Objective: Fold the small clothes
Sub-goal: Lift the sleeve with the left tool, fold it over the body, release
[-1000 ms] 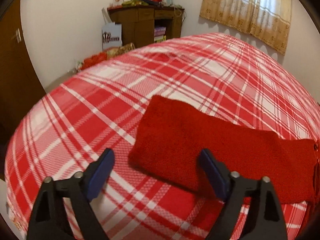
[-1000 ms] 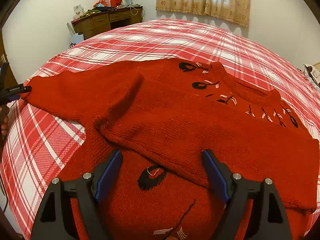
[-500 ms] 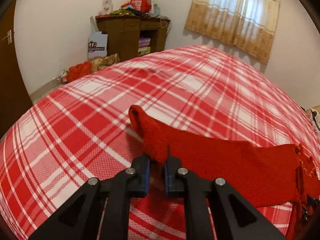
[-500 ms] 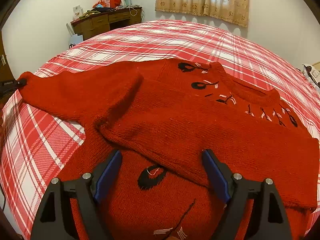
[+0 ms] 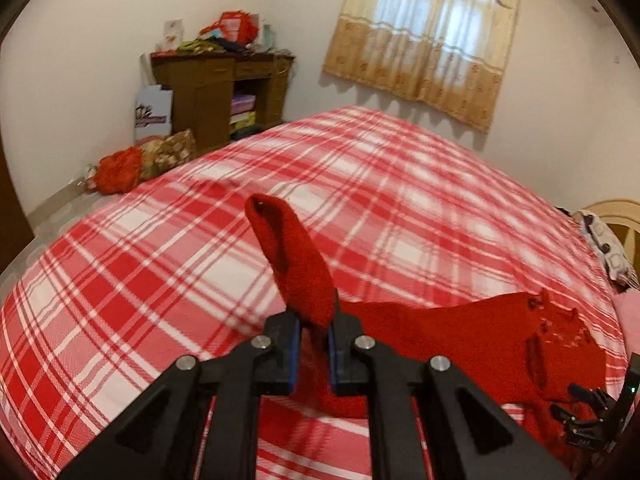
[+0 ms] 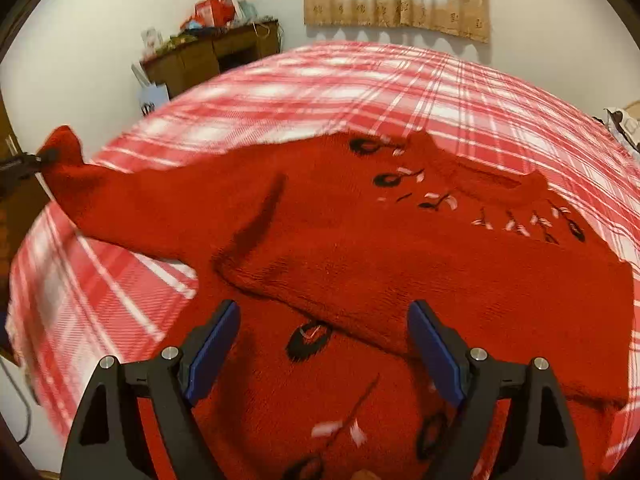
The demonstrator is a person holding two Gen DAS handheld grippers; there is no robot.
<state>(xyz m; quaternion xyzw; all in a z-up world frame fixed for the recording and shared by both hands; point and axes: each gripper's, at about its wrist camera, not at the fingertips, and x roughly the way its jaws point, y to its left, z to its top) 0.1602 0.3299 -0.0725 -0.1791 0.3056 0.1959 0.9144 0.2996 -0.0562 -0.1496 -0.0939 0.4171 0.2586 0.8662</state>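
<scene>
Above the plaid bed (image 5: 168,264), left gripper (image 5: 312,354) has lifted the clamped sleeve (image 5: 296,264); right gripper (image 6: 324,354) spread

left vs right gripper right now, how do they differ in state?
The left gripper is shut, pinching the red sweater's sleeve cuff; the right gripper stands wide open, holding nothing. The left gripper has the cuff lifted off the plaid bedspread; the right gripper hovers over the sweater body, which lies on the bed. Both have black frames with blue finger pads.
</scene>
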